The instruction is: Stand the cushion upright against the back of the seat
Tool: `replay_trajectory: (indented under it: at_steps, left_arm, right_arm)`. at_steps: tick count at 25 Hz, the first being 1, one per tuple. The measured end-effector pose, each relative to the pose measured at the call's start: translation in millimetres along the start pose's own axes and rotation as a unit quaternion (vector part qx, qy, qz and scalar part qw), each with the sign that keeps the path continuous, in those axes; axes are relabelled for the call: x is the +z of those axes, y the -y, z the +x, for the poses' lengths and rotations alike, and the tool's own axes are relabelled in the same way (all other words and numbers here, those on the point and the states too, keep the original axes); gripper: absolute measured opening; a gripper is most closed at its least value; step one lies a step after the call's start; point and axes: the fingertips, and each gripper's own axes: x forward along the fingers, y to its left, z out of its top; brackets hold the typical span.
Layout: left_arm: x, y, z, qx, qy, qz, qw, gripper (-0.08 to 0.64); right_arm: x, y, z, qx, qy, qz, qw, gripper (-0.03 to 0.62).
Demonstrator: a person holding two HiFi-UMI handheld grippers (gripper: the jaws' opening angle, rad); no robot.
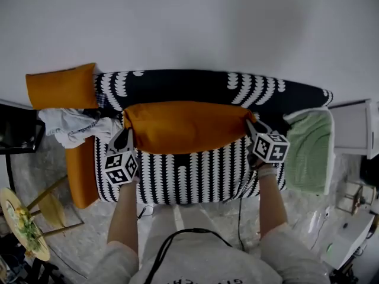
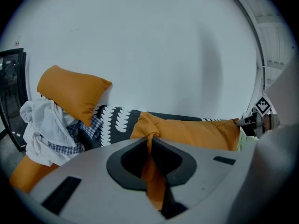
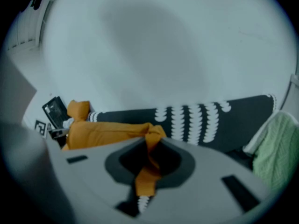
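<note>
left gripper (image 1: pixel 125 136) (image 2: pixel 150 142) is pinching the left corner of the orange cushion (image 1: pixel 186 126) (image 2: pixel 196 132), its jaws standing narrow with a gathered fold of the orange fabric squeezed between them. further left, a second orange cushion (image 1: pixel 61 86) (image 2: pixel 72 92) is leaning tilted at the sofa's end, and a bundle of pale clothes (image 1: pixel 74 126) (image 2: pixel 44 129) is lying just below it, touching it.

between the two tools the orange cushion is stretching lengthwise across the middle of the sofa. its long side is running along the dark patterned backrest (image 1: pixel 189 84), and the striped seat (image 1: pixel 195 176) is showing in front of it. it is sitting close to the backrest; whether its underside is resting on the seat or hanging just above it i cannot tell.

right gripper (image 1: pixel 252 129) (image 3: pixel 150 146) is clamping the cushion's right corner (image 3: pixel 103 132) in the same way, jaws narrow, with a twist of orange cloth caught between them and hanging down behind them. the person's forearms (image 1: pixel 269 194) are reaching from the bottom of the head view to both tools.

to the right of that, a green towel (image 1: pixel 311 152) (image 3: pixel 278 148) is lying over the sofa's right end, well apart from the held cushion.
</note>
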Motion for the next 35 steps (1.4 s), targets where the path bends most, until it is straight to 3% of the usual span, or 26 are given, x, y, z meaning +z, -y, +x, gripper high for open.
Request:
replay_trajectory:
  at_steps: [21,35]
  left_arm:
    - [17,36,58,-0.013,-0.003,-0.001,0.9999,0.053]
    - [21,26,77,-0.005,0.001,0.034,0.9994,0.054]
  right_arm:
    - [22,59,26,-0.027,0.0,0.03,0.999,0.055]
    - [29,71,50,-0.021,0.01,0.043,0.999,0.055]
